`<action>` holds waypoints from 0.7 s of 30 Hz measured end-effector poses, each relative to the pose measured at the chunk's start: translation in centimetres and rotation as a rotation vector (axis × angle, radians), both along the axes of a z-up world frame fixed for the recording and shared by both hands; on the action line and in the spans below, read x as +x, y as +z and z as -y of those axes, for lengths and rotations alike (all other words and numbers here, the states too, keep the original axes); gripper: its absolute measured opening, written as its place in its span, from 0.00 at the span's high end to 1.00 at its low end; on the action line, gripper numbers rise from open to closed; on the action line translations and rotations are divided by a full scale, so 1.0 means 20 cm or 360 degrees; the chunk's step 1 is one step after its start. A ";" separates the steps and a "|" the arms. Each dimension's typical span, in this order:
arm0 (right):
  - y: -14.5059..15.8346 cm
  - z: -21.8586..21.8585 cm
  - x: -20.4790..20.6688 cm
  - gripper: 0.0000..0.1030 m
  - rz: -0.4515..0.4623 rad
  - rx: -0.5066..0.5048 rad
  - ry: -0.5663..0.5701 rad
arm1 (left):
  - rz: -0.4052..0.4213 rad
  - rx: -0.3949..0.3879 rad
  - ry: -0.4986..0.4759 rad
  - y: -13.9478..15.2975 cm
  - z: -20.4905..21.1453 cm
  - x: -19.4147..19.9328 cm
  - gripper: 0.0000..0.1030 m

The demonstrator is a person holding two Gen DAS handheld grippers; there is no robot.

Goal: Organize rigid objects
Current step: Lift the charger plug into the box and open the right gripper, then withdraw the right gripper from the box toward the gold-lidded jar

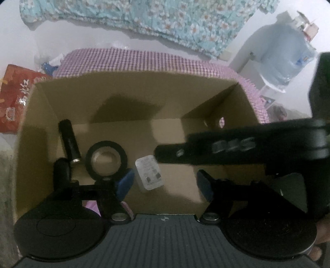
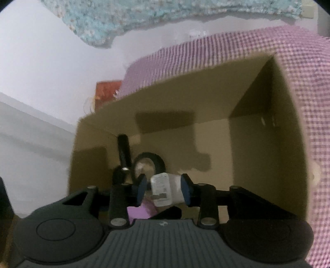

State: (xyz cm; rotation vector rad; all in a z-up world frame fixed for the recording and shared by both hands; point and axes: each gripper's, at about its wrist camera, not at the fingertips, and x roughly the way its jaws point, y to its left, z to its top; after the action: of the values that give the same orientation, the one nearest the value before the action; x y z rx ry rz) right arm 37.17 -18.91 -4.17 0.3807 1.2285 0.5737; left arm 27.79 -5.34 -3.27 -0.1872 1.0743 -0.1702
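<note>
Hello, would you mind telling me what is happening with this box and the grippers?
A person is sorting small items into a cardboard box. The right gripper brackets a white charger plug low inside the box, though its pads may not be clamped on it. The left gripper is open and holds nothing. A black tape roll and a black cylinder already lie on the box floor.

A pink checked cloth (image 1: 144, 59) covers the surface, and an open cardboard box (image 1: 132, 99) sits directly on it. To the box's left a red packet with gold print (image 1: 14, 96) lies beside it. A floral teal fabric (image 1: 144, 18) is spread farther back, well apart from the box.
</note>
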 end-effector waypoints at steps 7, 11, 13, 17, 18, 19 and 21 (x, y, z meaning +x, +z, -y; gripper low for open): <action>0.28 0.31 -0.29 0.54 0.0208 0.0310 -0.0186 | 0.0178 -0.0064 -0.0013 0.19 -0.07 -0.17 0.30; 0.37 0.51 -0.58 0.54 0.0340 0.0445 -0.0306 | 0.0292 -0.0099 -0.0062 0.30 -0.08 -0.32 0.26; 0.38 0.58 -0.71 0.53 0.0382 0.0479 -0.0346 | 0.0334 -0.0129 -0.0094 0.35 -0.08 -0.40 0.25; 0.30 0.64 -0.96 0.53 0.0358 0.0523 -0.0419 | 0.0404 -0.0133 -0.0171 0.39 -0.06 -0.57 0.23; 0.28 0.65 -1.00 0.53 0.0340 0.0525 -0.0436 | 0.0416 -0.0128 -0.0187 0.39 -0.06 -0.61 0.22; 0.26 0.65 -1.04 0.53 0.0323 0.0525 -0.0448 | 0.0429 -0.0118 -0.0200 0.39 -0.06 -0.66 0.22; 0.20 0.66 -1.10 0.53 0.0270 0.0533 -0.0469 | 0.0458 -0.0109 -0.0239 0.38 -0.06 -0.74 0.20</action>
State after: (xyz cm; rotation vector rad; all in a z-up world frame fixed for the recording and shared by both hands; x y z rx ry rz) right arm 15.22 -32.17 -0.22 0.7659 0.8918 0.5441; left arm 12.93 -4.11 4.27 -0.1384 0.7961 -0.3585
